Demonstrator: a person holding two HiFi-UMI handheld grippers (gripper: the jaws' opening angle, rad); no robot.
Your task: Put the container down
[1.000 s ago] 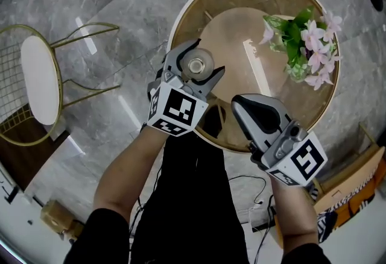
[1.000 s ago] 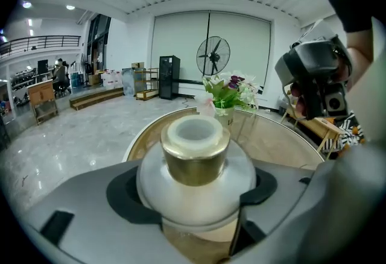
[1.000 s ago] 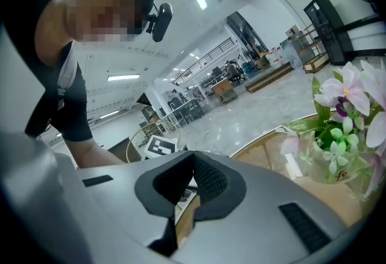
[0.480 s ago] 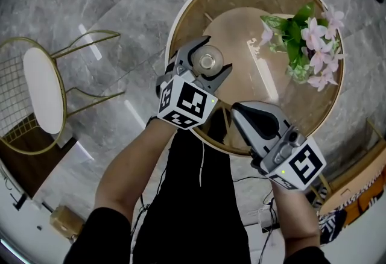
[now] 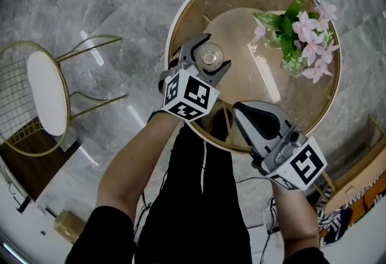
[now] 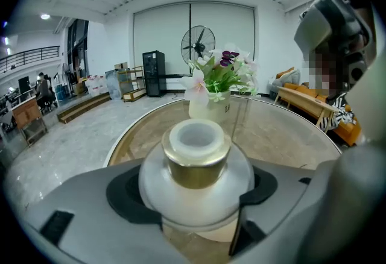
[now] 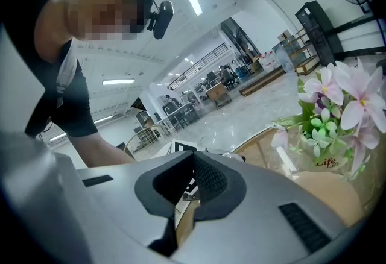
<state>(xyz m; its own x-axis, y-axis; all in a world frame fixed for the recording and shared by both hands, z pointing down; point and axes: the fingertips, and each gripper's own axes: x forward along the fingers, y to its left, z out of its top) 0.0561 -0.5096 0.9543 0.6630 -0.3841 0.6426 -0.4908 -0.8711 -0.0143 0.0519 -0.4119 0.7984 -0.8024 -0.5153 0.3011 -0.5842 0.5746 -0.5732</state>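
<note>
The container (image 6: pixel 196 181) is a small round frosted-glass bottle with a gold collar and a white neck. My left gripper (image 5: pixel 207 59) is shut on the container (image 5: pixel 210 56), holding it upright over the near-left part of the round glass table (image 5: pixel 181 12). In the left gripper view the jaws hug the bottle's belly on both sides, and its base is hidden. My right gripper (image 5: pixel 246 108) hovers over the table's near edge, shut with nothing between its jaws (image 7: pixel 192 193).
A glass vase of pink flowers (image 5: pixel 300 37) stands at the table's far right, also in the flowers (image 6: pixel 215 76) ahead of the left gripper. A gold wire chair with a white seat (image 5: pixel 45 93) stands on the marble floor to the left.
My left gripper has carried the container a little farther in over the table. The right gripper has hardly moved.
</note>
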